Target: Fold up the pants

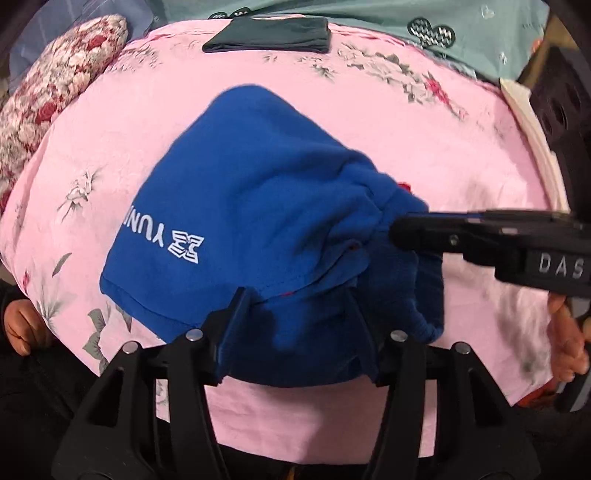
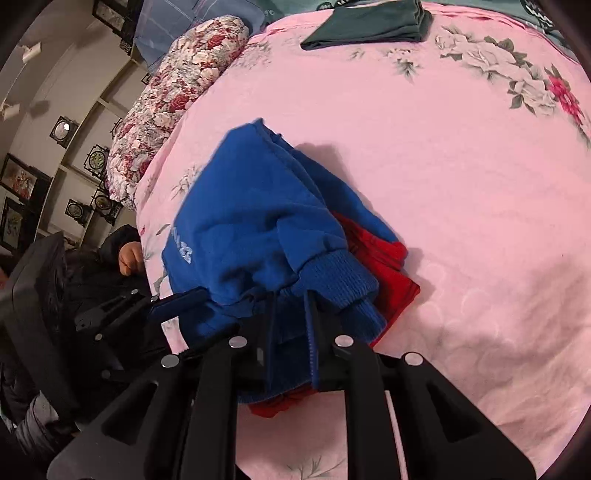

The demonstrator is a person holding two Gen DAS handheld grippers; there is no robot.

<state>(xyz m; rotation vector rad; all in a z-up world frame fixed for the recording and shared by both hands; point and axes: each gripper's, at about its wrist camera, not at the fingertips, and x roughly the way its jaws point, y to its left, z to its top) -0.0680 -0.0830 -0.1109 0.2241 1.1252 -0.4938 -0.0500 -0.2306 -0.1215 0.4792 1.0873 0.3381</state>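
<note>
**Clerk:** Tongs, two pairs, one to each hand. Right gripper point(image 2: 291, 321): jaws drawn close, clenched on a bunched edge of the blue pants point(image 2: 258, 221) by the ribbed cuff point(image 2: 340, 280). Left gripper point(image 1: 295, 332): jaws set about half apart with blue fabric lying between them; whether the pads actually press the cloth I cannot tell.

**Checker:** Location of the pants?

**Clerk:** On the pink floral bedspread point(image 1: 406, 147), near its front edge, gathered into a compact bundle, printed white lettering point(image 1: 170, 243) uppermost. My reading: both tongs take the near edge together so the layers stay stacked while the fold is laid down or squared.

**Checker:** Other items?

**Clerk:** One dark green folded garment point(image 1: 266, 35) at the far side of the bed, well apart from the pants. One red-and-white floral quilt roll point(image 1: 55, 96) along the bed's edge.

**Checker:** Anything not accounted for?

**Clerk:** Red cloth point(image 2: 388, 266) shows beneath the blue; a lining or a separate piece, undetermined. Lettering is cut off by a fold. Both pairs of fingertips are buried in fabric. The bundle's underside and how many folds it holds are hidden.
</note>
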